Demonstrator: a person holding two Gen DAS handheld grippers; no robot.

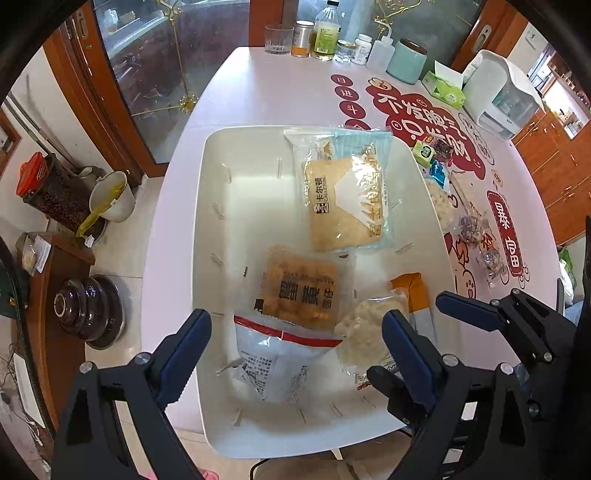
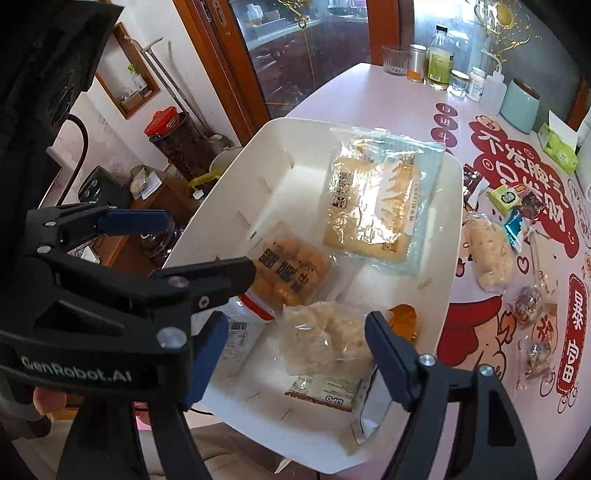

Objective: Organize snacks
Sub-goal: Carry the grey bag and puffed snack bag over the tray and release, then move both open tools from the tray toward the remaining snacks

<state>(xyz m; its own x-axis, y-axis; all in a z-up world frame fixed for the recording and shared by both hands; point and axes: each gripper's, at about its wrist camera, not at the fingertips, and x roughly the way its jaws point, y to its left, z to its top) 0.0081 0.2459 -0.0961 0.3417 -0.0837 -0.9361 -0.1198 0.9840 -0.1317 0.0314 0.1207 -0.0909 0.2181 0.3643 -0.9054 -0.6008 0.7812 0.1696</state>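
A white tray [image 1: 214, 229] sits on the pink table and holds a large bread pack [image 1: 347, 199], an orange pastry pack [image 1: 299, 291], a white-and-red bag [image 1: 273, 362] and a pale rice-cracker pack [image 1: 369, 332]. My left gripper [image 1: 295, 350] is open and empty over the tray's near end. My right gripper [image 2: 291, 350] is open above the pale rice-cracker pack [image 2: 325, 336], which lies in the tray [image 2: 454, 229]. The right gripper also shows in the left wrist view [image 1: 410, 339]. Loose snacks [image 2: 487, 254] lie on the table right of the tray.
Small candies and wrapped sweets [image 2: 528, 302] lie on the red-printed tablecloth [image 2: 524, 158]. Bottles, a glass and jars [image 1: 325, 33] stand at the table's far end, with a tissue box [image 1: 443, 86] and a white appliance [image 1: 498, 96]. Pots stand on the floor at left [image 1: 88, 310].
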